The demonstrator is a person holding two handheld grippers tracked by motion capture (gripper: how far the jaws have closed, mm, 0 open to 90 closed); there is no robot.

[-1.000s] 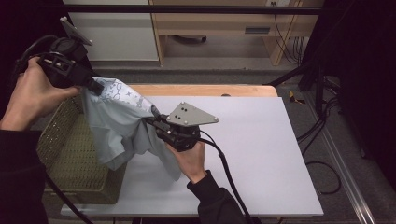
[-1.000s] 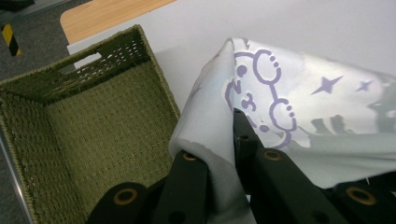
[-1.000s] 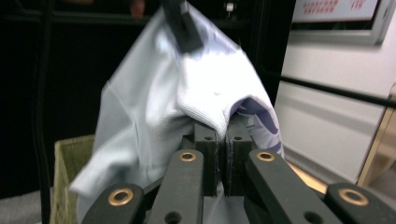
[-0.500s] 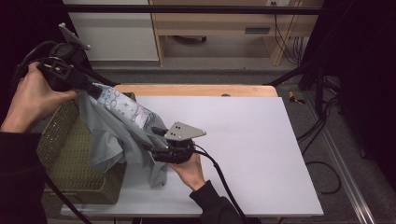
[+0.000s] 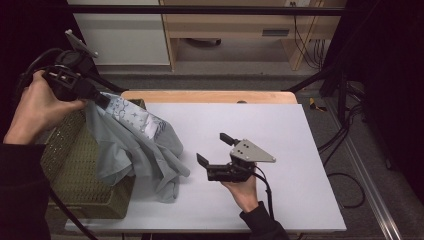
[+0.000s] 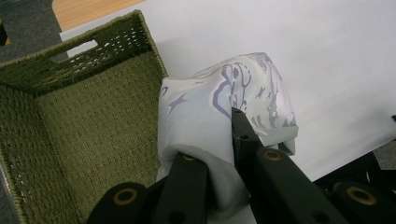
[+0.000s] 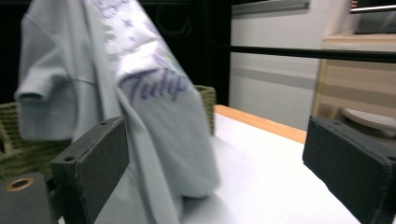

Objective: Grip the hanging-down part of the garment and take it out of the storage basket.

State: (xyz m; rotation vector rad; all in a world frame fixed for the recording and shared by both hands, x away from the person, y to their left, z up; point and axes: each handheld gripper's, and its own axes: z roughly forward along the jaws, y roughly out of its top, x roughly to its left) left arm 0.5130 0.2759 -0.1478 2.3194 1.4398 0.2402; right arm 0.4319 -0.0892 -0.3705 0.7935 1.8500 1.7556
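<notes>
High view looks forward and down over the whole surface (image 5: 300, 150). Left gripper view sits close, aimed down past its fingers (image 6: 243, 130) at shirt (image 6: 210, 107) and basket (image 6: 93, 116). Right gripper view looks level, low, between its fingers (image 7: 93, 158); all share the shirt.

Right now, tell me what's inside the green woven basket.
The basket shows bare woven floor and walls. The pale shirt, held by the left hand-held gripper, drapes over its table-side rim, hiding that corner and anything beneath.
</notes>
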